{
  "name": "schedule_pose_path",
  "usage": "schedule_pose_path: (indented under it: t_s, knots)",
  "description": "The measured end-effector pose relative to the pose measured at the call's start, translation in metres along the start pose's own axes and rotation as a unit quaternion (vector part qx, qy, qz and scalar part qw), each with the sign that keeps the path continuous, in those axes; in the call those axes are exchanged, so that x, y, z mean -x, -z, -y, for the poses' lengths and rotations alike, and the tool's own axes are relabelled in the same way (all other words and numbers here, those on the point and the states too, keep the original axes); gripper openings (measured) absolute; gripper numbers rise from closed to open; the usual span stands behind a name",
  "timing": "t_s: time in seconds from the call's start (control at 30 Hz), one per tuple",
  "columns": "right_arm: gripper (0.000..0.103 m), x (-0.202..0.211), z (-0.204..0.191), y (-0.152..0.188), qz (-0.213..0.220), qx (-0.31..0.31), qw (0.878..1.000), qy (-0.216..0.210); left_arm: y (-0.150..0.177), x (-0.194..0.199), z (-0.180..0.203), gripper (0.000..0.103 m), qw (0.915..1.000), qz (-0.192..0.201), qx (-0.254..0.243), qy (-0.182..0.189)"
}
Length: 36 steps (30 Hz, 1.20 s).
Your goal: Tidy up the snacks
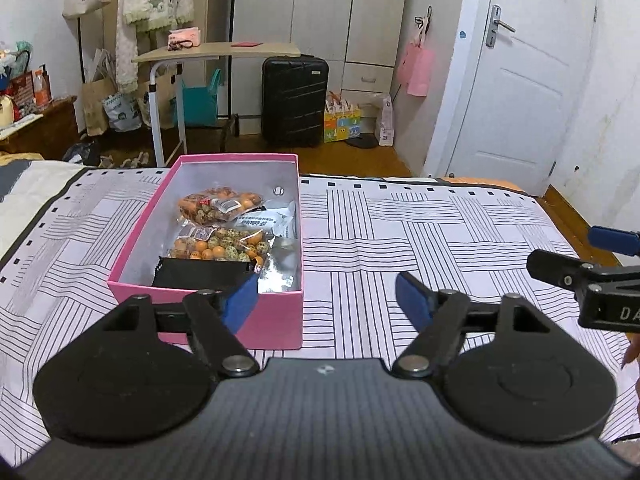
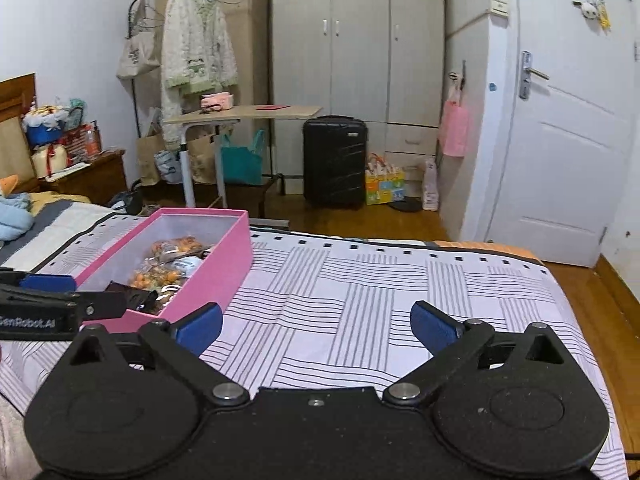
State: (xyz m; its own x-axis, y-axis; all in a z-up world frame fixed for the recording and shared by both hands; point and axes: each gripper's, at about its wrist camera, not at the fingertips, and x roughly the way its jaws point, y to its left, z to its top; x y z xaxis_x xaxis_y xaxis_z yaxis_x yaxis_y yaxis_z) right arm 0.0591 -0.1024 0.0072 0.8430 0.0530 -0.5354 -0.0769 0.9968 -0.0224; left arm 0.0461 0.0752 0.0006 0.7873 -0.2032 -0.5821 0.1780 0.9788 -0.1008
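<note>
A bedroom is showing behind the work: a grey wardrobe (image 2: 360,40), a black suitcase (image 1: 294,100) and a white door (image 1: 532,80), with a bed (image 1: 400,232) under a striped sheet serving as the surface. The pink box (image 1: 276,320) is sitting just ahead and left of the left tool (image 1: 326,300), holding the snack bags (image 1: 218,240); from the right tool (image 2: 316,326) it is lying forward and to the left. Both tools are standing wide apart and gripping nothing. No loose snacks are showing on the sheet, so the sorting is probably finishing; any further tidying should be reaching in from above, keeping clear of the box wall.
</note>
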Motion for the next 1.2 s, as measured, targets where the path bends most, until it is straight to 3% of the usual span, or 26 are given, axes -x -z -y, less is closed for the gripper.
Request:
schedule_pose_path:
  t_s: [0.33,0.93,1.2]
  knots:
    - [0.103,-0.003,0.001,0.003,-0.029,-0.018,0.999,0.034,0.004,0.002,0.0,0.1,0.9996,0.027,0.002,-0.009]
    - [0.103,0.003,-0.002,0.009,-0.03,-0.011,0.999,0.036,0.015,0.007,0.002,0.103,0.9989,0.042,-0.012,-0.016]
    - [0.103,0.001,0.0,0.014,-0.032,-0.012,0.999,0.04,0.019,0.002,0.008,0.103,0.9993,0.022,-0.021,-0.024]
